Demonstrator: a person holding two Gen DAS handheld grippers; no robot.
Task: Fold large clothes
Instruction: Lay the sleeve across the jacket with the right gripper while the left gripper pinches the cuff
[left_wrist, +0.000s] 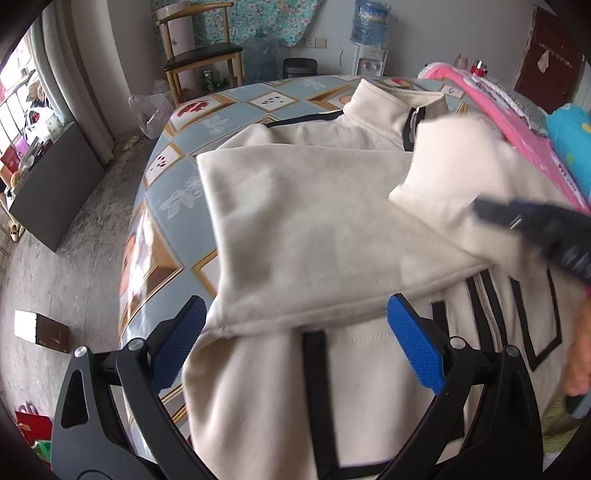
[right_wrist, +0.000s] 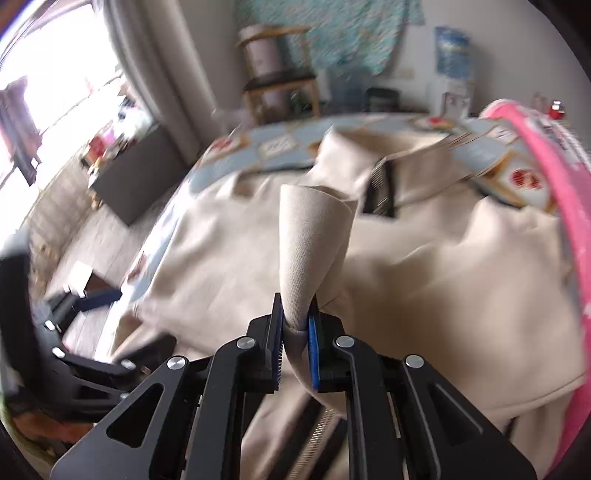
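Observation:
A cream jacket (left_wrist: 314, 221) with black trim and a zip lies spread on the patterned table (left_wrist: 192, 206), collar toward the far side. One sleeve is folded across its chest. My left gripper (left_wrist: 295, 332) hovers open above the jacket's lower part, its blue pads (left_wrist: 415, 339) wide apart and nothing between them. My right gripper (right_wrist: 297, 325) is shut on the cuff end of the other sleeve (right_wrist: 310, 236), which stands up in a cone from the pads. In the left wrist view that gripper (left_wrist: 535, 229) comes in blurred from the right, over the jacket (right_wrist: 424, 266).
A pink and blue pile of bedding (left_wrist: 535, 122) borders the table's right side. Beyond the far edge stand a wooden chair (left_wrist: 201, 59), a water dispenser (left_wrist: 369, 33) and a black bin (left_wrist: 299, 66). Bare concrete floor (left_wrist: 66, 236) lies left of the table. A hand (left_wrist: 580, 354) shows at right.

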